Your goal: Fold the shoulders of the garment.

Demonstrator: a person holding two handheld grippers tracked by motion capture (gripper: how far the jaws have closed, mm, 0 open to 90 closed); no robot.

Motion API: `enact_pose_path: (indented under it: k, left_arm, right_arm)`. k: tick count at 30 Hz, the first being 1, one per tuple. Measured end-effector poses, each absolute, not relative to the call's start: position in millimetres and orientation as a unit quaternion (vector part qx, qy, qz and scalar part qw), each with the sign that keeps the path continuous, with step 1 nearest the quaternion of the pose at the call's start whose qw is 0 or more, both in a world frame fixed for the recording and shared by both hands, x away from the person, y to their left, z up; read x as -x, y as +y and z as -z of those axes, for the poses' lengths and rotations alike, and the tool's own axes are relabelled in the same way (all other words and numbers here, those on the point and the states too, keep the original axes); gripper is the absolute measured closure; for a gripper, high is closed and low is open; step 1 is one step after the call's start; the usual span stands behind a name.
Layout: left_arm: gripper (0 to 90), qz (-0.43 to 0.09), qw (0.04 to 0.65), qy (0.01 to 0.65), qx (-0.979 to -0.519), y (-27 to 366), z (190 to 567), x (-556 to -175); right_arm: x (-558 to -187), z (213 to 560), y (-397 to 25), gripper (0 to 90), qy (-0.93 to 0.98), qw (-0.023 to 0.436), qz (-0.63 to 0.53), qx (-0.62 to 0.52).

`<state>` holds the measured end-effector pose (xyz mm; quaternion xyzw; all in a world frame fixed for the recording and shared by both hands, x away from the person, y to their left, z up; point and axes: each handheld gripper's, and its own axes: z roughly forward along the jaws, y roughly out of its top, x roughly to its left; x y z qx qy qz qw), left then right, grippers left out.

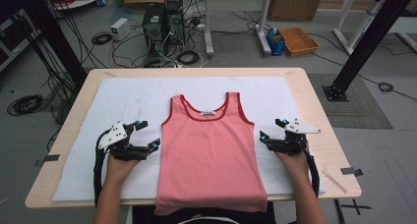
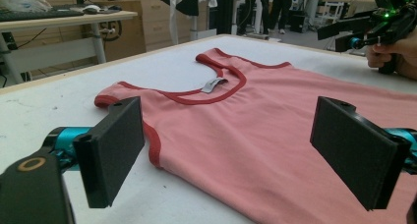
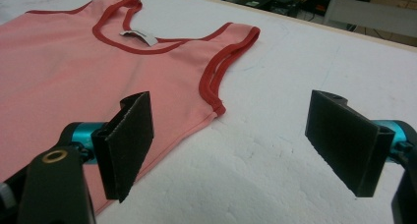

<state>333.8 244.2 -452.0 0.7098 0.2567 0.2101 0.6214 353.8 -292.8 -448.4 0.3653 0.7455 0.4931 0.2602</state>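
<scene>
White sheeting (image 1: 123, 94) covers the table; a pink tank top (image 1: 209, 150) lies flat between the left gripper (image 1: 149, 135) and right gripper (image 1: 270, 129), both released, jaws apart beside its edges.

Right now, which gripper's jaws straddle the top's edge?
Both do: the left gripper spans the top's armhole edge, the right gripper its other side edge below the armhole. Both open.

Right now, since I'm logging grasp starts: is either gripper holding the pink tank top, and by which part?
Nothing is held. The left gripper and right gripper both stand open beside the tank top, which lies flat on the white mat.
</scene>
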Motion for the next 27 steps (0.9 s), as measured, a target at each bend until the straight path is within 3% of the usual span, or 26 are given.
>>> enact_pose_path:
  k: [8,13,21,23,27]
  left_arm:
    - [13.3,-0.212,0.621,0.263,-0.707,244,452,-334]
    - [15.1,-0.232,0.607,0.316,-0.692,243,451,-336]
    - [15.1,-0.257,0.592,0.341,-0.684,241,451,-334]
    - [15.2,-0.297,0.561,0.367,-0.68,235,450,-332]
    - [16.6,-0.32,0.541,0.379,-0.68,230,450,-331]
  right_arm:
    - [-353,449,-293,18.2,0.744,0.261,-0.494,-0.367]
    - [-353,448,-293,18.2,0.737,0.269,-0.491,-0.379]
    - [-352,448,-290,18.2,0.736,0.283,-0.483,-0.38]
    - [-352,448,-291,18.2,0.734,0.284,-0.484,-0.383]
    - [-351,448,-290,18.2,0.732,0.289,-0.482,-0.384]
